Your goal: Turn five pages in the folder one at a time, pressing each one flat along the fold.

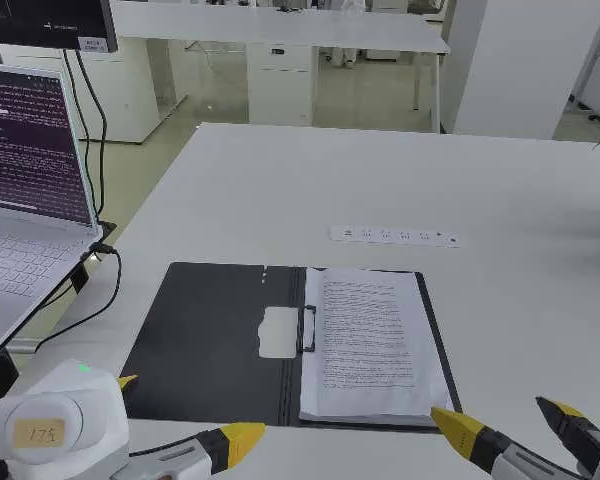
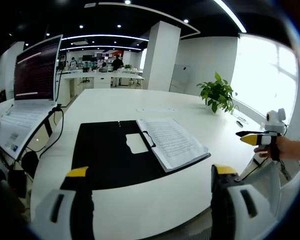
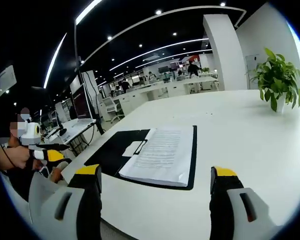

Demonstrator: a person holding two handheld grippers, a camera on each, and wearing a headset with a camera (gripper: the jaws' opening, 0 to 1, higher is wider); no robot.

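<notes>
A black folder point(image 1: 205, 340) lies open on the white table, its left flap bare except for a white label point(image 1: 277, 332). A stack of printed pages point(image 1: 368, 340) rests flat on its right half, held by a clip point(image 1: 307, 328) at the fold. My left gripper point(image 1: 185, 407) hovers open at the folder's near left edge, touching nothing. My right gripper point(image 1: 502, 414) stands open just off the folder's near right corner. The left gripper view has the folder point(image 2: 105, 150) and pages point(image 2: 172, 142) ahead of the open left gripper point(image 2: 150, 170). The right gripper point(image 3: 155, 171) faces the pages point(image 3: 162, 152).
An open laptop point(image 1: 20, 200) with cables point(image 1: 95, 295) sits at the table's left edge. A white power strip point(image 1: 395, 236) lies beyond the folder. A potted plant point(image 2: 217, 92) stands at the far right of the table. Bare tabletop point(image 1: 520, 300) surrounds the folder.
</notes>
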